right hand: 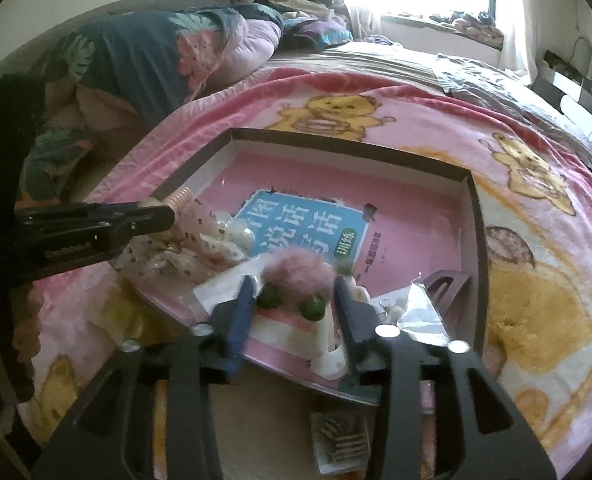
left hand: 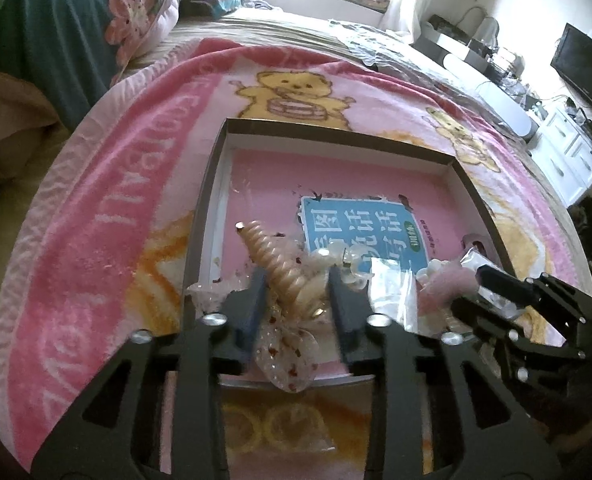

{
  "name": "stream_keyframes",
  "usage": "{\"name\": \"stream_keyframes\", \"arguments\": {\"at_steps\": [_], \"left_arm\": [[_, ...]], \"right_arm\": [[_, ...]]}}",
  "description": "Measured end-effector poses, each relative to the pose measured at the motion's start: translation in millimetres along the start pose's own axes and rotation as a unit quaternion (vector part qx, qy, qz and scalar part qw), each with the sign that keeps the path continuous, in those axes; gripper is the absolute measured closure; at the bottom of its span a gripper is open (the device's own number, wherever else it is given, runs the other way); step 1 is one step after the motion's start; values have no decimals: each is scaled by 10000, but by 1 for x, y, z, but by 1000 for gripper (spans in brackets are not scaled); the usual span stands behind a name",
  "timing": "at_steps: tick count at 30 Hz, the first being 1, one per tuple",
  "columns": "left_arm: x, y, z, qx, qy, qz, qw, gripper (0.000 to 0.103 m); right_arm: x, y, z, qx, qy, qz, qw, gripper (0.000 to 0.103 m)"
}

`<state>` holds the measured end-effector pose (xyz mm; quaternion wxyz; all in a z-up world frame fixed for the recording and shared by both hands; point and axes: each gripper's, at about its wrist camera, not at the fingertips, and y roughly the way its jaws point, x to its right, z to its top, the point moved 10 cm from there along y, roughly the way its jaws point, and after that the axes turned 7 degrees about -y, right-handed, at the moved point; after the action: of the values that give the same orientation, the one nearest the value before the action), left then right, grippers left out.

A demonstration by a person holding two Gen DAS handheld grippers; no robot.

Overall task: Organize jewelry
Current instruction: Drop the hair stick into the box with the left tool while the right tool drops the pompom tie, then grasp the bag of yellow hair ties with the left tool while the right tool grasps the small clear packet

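Both grippers are over the near edge of the box (left hand: 336, 136) on the bed, where the jewelry sits.

Left gripper (left hand: 296, 280): jaws partly open around the gold spiral horn piece (left hand: 279, 264) with its sheer bow (left hand: 287, 356); pads look just clear of it, so not clamped.
Right gripper (right hand: 291, 288): jaws mid-wide either side of the pink pom-pom piece (right hand: 300, 272) with two green beads (right hand: 269, 298); gaps show on both sides, not gripping.

Looks like set-down or release into the box. To do it well: open fully before lifting off, pull straight back so the bow and the fluff don't snag on the pads, and keep clear of the plastic bag (left hand: 392, 292) between the two.

Views: the left view shows the horn's full length and the bow hanging toward the camera. Only the right view shows the green beads, the card under them, and a small packet (right hand: 342, 444) outside the box on the blanket (right hand: 536, 280).
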<state>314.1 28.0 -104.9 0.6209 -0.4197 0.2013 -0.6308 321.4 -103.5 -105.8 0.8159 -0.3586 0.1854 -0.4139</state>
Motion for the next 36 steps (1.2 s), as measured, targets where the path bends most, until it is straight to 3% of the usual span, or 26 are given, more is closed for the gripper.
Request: {"name": "stream_keyframes", "arguments": {"at_steps": [2,7,15,21,23,27,29,31,36], "left_arm": [[1,-6,1,63,31,-12,10000,57],[0,-26,-4,250,90,11,9996,38],[-24,-43,-33,181,-159,85,9997,30],[-37,-33,-64,-146,-289,140,9994,30],[-41,-30,-71,-228,-384,113,9989,22],[-41,-21,-82,-407,-481,44,9980,20],[-37,-16,-86,-498,-512,-14,9974,17],[-33,-10,-89,-544,-505,-9,9972,16],[-27,0,-90,-494,-442,203,9976,16]], "right_arm": [[1,-9,1,107,56,-35,9999,39],[7,-29,-8,202,209,-105,9995,31],[15,-46,-50,-26,460,-220,9987,31],[20,-43,-80,-252,610,-307,9973,31],[23,-39,-85,-312,608,-351,9970,31],[23,-29,-91,-403,561,-360,9970,31],[22,-23,-92,-477,509,-352,9969,33],[19,-15,-97,-593,432,-298,9969,48],[13,-13,-98,-575,340,-255,9974,71]]}}
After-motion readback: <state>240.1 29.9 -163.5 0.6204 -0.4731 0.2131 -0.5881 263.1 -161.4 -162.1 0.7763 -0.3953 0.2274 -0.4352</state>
